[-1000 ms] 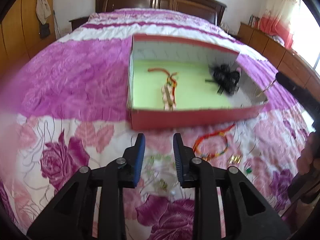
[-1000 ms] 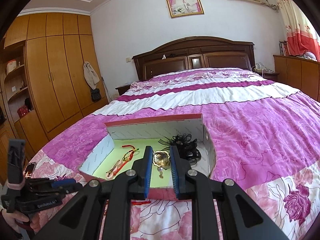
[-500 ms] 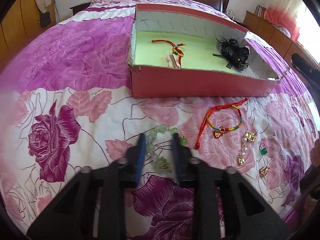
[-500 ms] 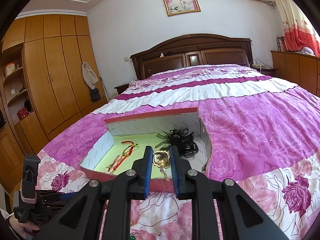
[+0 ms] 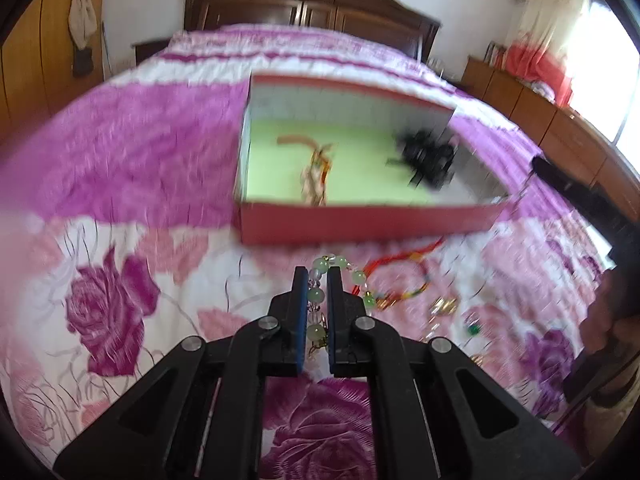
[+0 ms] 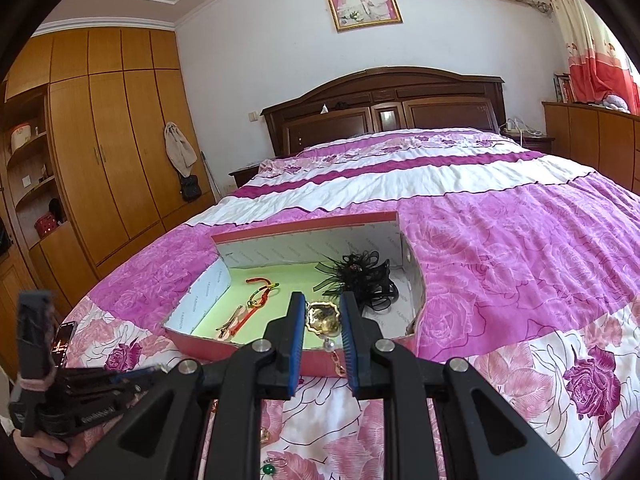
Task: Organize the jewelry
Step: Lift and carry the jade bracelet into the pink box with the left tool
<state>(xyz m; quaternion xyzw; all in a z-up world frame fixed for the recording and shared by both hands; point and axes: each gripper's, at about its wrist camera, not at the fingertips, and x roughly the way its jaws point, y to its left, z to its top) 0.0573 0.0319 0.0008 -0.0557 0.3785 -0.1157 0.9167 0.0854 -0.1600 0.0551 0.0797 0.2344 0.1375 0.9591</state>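
Jewelry check: my left gripper [image 5: 317,280] had just clamped the green bead bracelet [image 5: 316,295], box [image 5: 360,224] at twelve o'clock; right gripper [image 6: 323,312] gripped a gold pendant [image 6: 325,319].

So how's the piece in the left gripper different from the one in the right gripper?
The left gripper is shut on a green bead bracelet; the right gripper holds a gold pendant. The bracelet is a loop of pale round beads, the pendant one flat shiny plate trailing a pearl and chain. The bracelet is in front of the box, the pendant over its near wall. Both are clamped.
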